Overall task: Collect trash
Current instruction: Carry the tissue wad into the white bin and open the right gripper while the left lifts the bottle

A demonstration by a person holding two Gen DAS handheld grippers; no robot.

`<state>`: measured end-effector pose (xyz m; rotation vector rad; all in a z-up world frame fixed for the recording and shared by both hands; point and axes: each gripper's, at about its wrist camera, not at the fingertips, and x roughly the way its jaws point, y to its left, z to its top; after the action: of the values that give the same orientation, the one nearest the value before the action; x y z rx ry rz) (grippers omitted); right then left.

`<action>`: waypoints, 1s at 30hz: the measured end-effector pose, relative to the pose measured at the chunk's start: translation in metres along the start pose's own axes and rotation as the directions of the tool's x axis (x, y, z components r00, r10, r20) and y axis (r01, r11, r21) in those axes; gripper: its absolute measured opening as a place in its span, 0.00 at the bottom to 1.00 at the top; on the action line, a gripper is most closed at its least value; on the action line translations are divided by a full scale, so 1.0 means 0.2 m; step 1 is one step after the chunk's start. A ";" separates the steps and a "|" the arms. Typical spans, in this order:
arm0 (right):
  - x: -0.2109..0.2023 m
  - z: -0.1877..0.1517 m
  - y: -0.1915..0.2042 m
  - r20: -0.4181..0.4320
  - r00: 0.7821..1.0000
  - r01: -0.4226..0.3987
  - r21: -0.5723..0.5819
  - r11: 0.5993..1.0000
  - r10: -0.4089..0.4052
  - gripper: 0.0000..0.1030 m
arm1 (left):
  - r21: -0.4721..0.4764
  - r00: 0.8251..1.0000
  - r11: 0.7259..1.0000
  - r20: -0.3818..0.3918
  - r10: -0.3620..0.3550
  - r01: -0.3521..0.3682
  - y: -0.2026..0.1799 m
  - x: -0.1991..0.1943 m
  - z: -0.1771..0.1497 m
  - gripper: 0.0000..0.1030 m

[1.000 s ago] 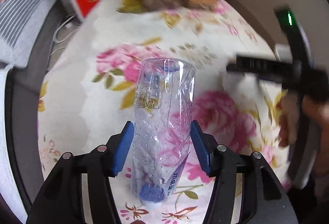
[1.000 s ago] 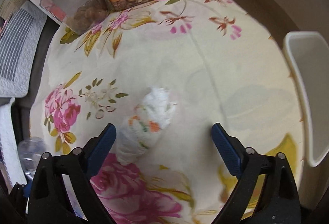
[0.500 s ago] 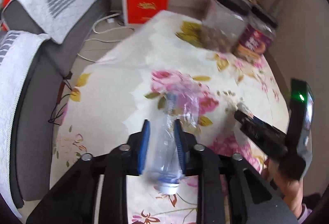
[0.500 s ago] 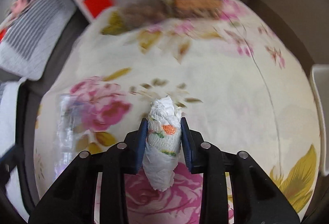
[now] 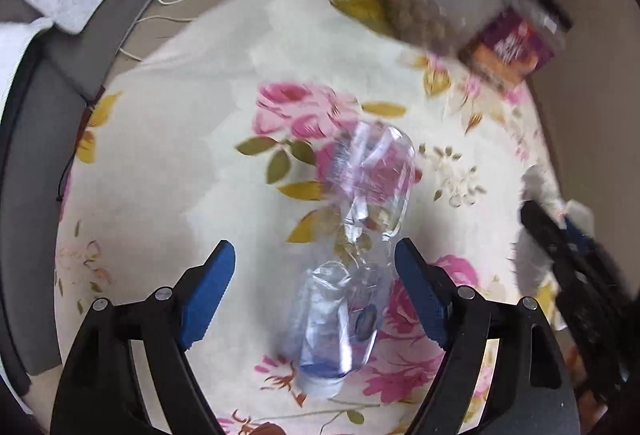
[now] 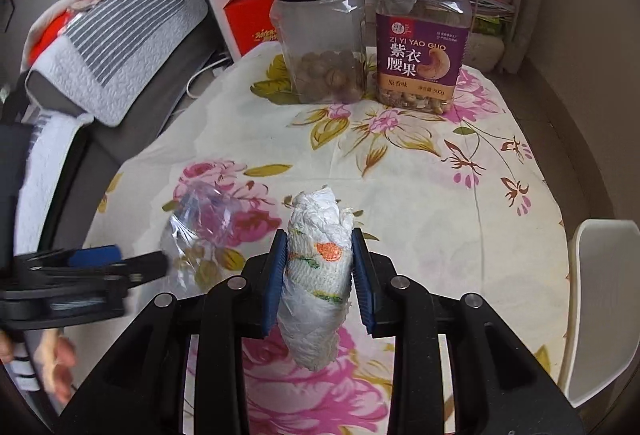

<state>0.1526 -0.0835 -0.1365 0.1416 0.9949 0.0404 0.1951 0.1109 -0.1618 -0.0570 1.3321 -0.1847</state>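
A crushed clear plastic bottle [image 5: 372, 175] with a blue cap lies on the floral tablecloth, pinched thin at its waist. My left gripper [image 5: 314, 247] straddles it from above. Its jaws are opening, and the blue pads stand off the plastic, the right one close to the waist. In the right wrist view the bottle [image 6: 208, 219] shows beside the left gripper [image 6: 136, 259]. My right gripper [image 6: 319, 235] is shut on a crumpled white tissue wad [image 6: 320, 267] with a printed pattern, held above the cloth. The tissue wad [image 5: 536, 187] also shows blurred at the right edge of the left wrist view.
Two black-lidded jars, one clear [image 6: 320, 35] and one purple-labelled [image 6: 420, 39], stand at the table's far end. A white bin [image 6: 604, 307] sits off the right edge. A red box [image 6: 248, 19], shelves and a grey sofa with a striped cushion [image 6: 120, 35] lie beyond and to the left.
The left gripper squeezed the bottle flat, then opened off it, leaving it creased. The right gripper closed on the tissue wad and lifted it off the cloth.
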 end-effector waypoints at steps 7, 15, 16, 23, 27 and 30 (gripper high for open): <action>0.04 -0.01 -0.04 -0.022 0.997 -0.072 0.036 0.997 0.073 0.29 | 0.012 0.999 0.999 -0.013 0.050 -0.050 -0.04 0.11 0.03 0.62; -0.10 0.04 -0.01 0.065 0.990 -0.129 0.017 0.992 0.127 0.29 | -0.109 0.986 0.994 0.159 0.049 -0.031 0.06 -0.12 0.02 0.61; -0.12 0.04 0.00 0.079 0.988 -0.131 0.011 0.991 0.130 0.29 | -0.125 0.979 0.992 0.197 0.053 -0.029 0.07 -0.18 0.01 0.61; -0.31 0.04 0.04 0.219 0.968 -0.109 -0.062 0.992 0.121 0.29 | -0.143 0.906 0.987 0.406 0.121 -0.067 -0.08 -0.47 -0.07 0.61; -0.41 0.02 0.05 0.296 0.951 -0.066 -0.101 0.993 0.093 0.29 | -0.139 0.850 0.987 0.508 0.142 -0.082 -0.18 -0.60 -0.15 0.60; -0.49 0.01 0.02 0.343 0.936 -0.049 -0.115 0.992 0.085 0.29 | -0.137 0.817 0.988 0.560 0.135 -0.069 -0.23 -0.68 -0.18 0.60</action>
<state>0.1009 -0.0892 -0.0522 0.0827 0.6323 0.1259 0.1249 0.0897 -0.0332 -0.1246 0.7384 0.0050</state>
